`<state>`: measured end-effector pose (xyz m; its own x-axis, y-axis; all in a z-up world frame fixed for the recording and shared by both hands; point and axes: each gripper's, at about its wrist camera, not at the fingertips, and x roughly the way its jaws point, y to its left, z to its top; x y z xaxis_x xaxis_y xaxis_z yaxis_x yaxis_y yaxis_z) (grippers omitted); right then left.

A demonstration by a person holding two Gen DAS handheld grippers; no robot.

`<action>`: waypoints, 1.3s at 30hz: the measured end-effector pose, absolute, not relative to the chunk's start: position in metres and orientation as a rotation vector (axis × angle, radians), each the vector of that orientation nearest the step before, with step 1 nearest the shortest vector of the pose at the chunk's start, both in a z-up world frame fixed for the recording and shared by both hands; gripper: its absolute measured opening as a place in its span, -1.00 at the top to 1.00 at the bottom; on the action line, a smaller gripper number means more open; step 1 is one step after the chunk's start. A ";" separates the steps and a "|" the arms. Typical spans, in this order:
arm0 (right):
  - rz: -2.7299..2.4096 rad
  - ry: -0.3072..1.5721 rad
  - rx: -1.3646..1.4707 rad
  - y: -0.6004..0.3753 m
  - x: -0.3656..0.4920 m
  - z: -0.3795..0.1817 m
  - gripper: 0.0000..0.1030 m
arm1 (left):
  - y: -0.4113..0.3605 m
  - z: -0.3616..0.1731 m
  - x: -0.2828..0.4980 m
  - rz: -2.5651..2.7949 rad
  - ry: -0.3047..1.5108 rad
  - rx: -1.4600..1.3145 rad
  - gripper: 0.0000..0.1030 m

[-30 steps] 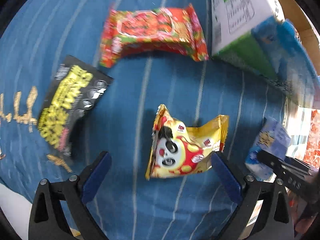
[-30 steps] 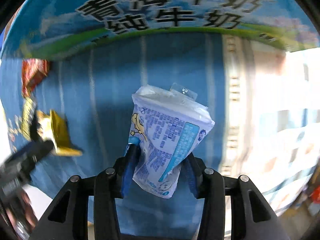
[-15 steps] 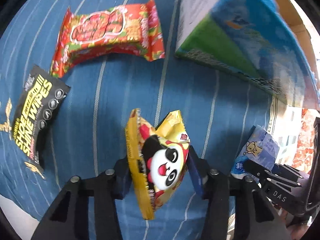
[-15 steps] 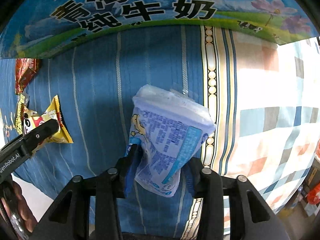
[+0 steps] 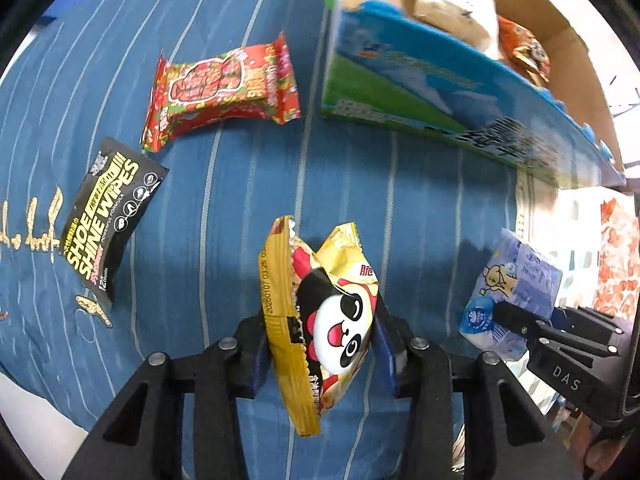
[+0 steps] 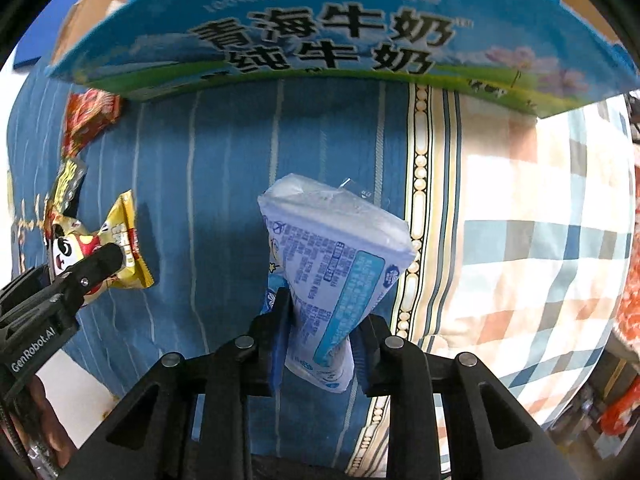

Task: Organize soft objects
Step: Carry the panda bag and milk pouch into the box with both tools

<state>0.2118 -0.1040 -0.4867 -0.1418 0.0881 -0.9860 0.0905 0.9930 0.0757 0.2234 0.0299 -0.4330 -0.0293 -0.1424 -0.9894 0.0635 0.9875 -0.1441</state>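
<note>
My left gripper [image 5: 320,344] is shut on a yellow panda snack bag [image 5: 324,320] and holds it above the blue striped bedcover [image 5: 224,200]. My right gripper [image 6: 320,340] is shut on a pale blue tissue pack [image 6: 336,264], also lifted; the pack shows in the left wrist view [image 5: 508,292] at right. The panda bag shows in the right wrist view [image 6: 100,248] at left. A red snack pack [image 5: 224,92] and a black shoe-wipes pack [image 5: 108,216] lie on the bedcover. An open blue-and-green milk carton box [image 5: 460,92] stands beyond, with soft packs inside.
The box wall [image 6: 320,36] fills the top of the right wrist view. A checked quilt [image 6: 540,248] lies to the right of the bedcover. The bedcover's near edge drops off at lower left [image 5: 24,396].
My left gripper closed on the panda bag and lifted it off the bedcover, moving toward the box. My right gripper kept its hold on the tissue pack and rose slightly.
</note>
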 end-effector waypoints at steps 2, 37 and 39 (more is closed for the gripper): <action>0.014 1.707 0.128 -0.103 0.212 -0.478 0.44 | 0.023 -0.422 0.217 -0.170 1.580 -0.055 0.24; 0.088 1.395 0.088 -0.134 0.244 -0.290 0.45 | -0.013 -0.231 0.273 -0.306 1.187 0.044 0.25; 0.083 1.393 0.086 -0.141 0.255 -0.289 0.45 | -0.014 -0.231 0.286 -0.302 1.184 0.045 0.25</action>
<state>0.2553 -0.1405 -0.2887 0.1754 0.1090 -0.9784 -0.0079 0.9940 0.1093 0.2863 -0.0144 -0.2310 0.3417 -0.2092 -0.9162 0.2557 0.9588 -0.1236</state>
